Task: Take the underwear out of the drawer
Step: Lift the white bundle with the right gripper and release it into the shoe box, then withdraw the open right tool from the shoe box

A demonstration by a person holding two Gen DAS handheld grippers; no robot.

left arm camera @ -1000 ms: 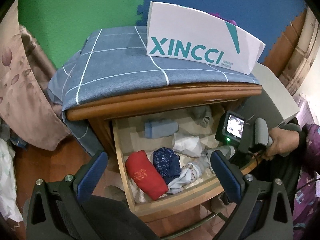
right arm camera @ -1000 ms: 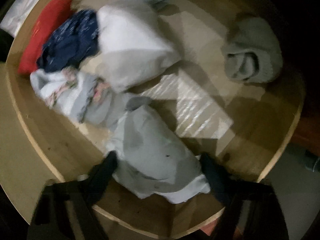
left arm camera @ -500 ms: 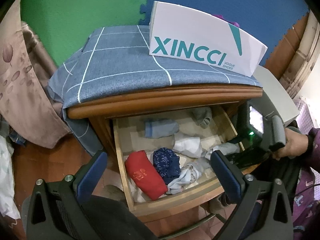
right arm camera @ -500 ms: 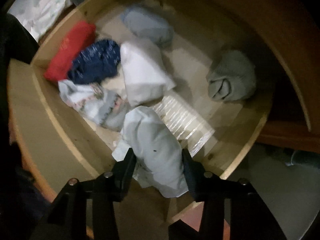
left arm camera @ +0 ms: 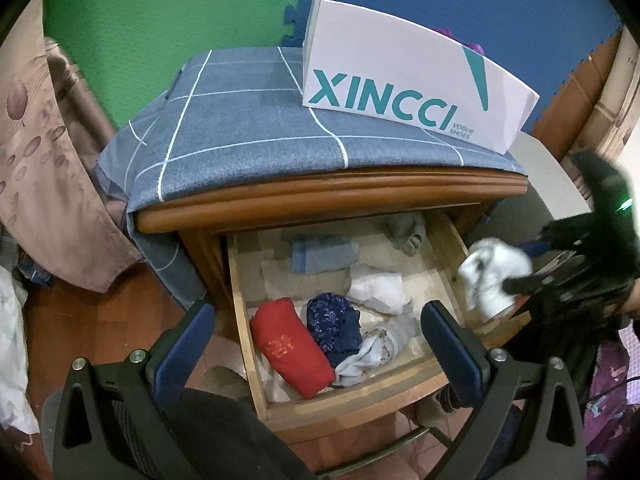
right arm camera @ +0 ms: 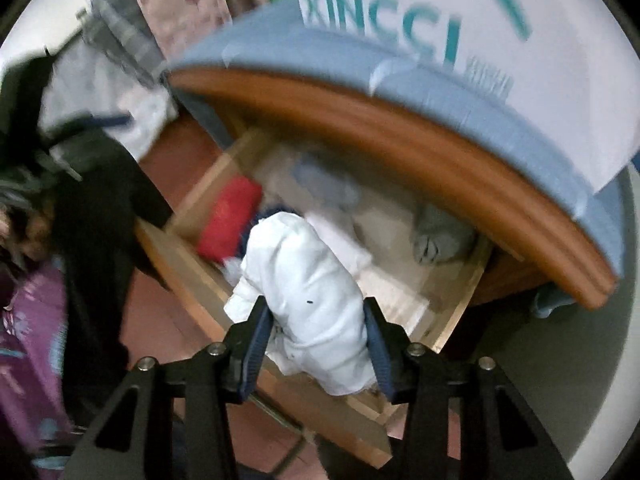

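The wooden drawer (left arm camera: pixel 240 304) stands pulled out of the nightstand. Inside lie folded garments: a red piece (left arm camera: pixel 290 346), a dark blue patterned piece (left arm camera: pixel 334 326), a white piece (left arm camera: pixel 378 290), a grey-blue piece (left arm camera: pixel 324 254) and a grey piece (left arm camera: pixel 406 230). My right gripper (right arm camera: pixel 316 326) is shut on a rolled white underwear (right arm camera: pixel 304 276), held above the drawer's right front corner; in the left wrist view the same white underwear (left arm camera: pixel 490 276) hangs in the right gripper (left arm camera: pixel 516 280). My left gripper (left arm camera: pixel 316 328) is open and empty, hovering in front of the drawer.
The nightstand top is covered by a blue checked cloth (left arm camera: pixel 256 120) with a white XINCCI shoe box (left arm camera: pixel 404 80) on it. A pinkish curtain (left arm camera: pixel 44 184) hangs at left. A white stool (left arm camera: pixel 548 184) stands right of the nightstand. A person's purple sleeve (right arm camera: pixel 28 328) is at the side.
My right gripper closed on the white underwear and lifted it up out of the drawer to the right. The left gripper stayed still.
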